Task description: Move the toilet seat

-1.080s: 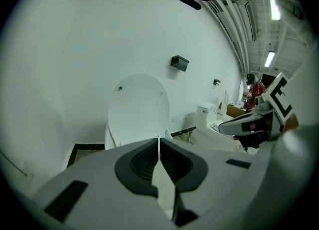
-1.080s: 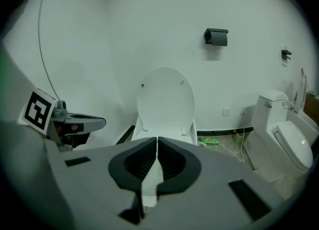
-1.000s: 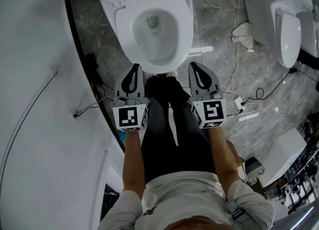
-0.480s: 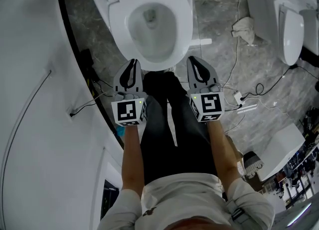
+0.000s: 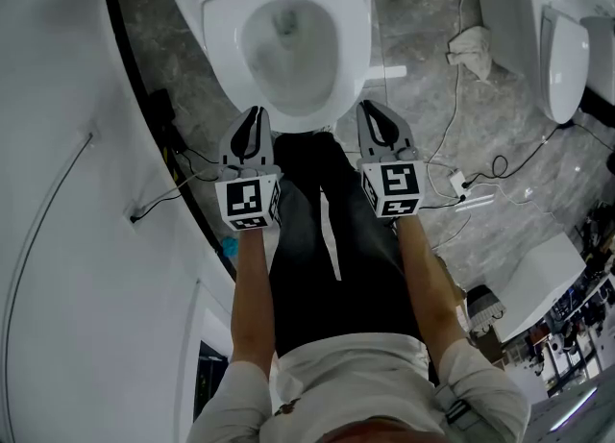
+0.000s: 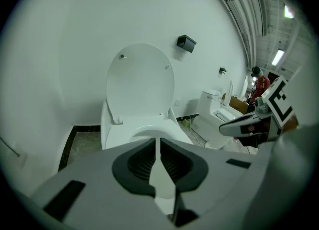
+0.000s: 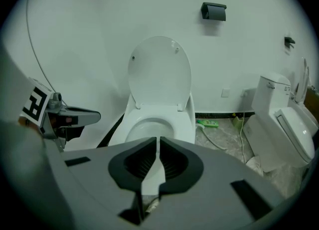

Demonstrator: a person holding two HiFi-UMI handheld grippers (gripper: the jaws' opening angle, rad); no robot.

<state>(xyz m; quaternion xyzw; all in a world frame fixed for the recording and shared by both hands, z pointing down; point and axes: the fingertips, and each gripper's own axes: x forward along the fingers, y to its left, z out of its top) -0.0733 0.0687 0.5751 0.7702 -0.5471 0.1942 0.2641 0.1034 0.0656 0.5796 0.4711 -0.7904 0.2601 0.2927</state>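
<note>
Place: mock bathroom in a workshop or test space, not a home.
Landmark: white toilet (image 5: 357, 37), lid up, against a white wall (image 7: 89, 34).
Right of toilet: second toilet (image 5: 562, 47), near.
Around toilet: grey marble-look floor (image 5: 423, 86), loose cables (image 5: 452, 143), crumpled rag (image 5: 471, 52).
Further right: stacked clutter (image 5: 577, 345).

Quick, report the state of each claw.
Left claw: shut, holding nothing.
Right claw: shut, holding nothing.

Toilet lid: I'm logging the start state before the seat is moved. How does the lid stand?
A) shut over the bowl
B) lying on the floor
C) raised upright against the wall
C: in the right gripper view the toilet lid stands upright behind the seat, leaving it uncovered.
</note>
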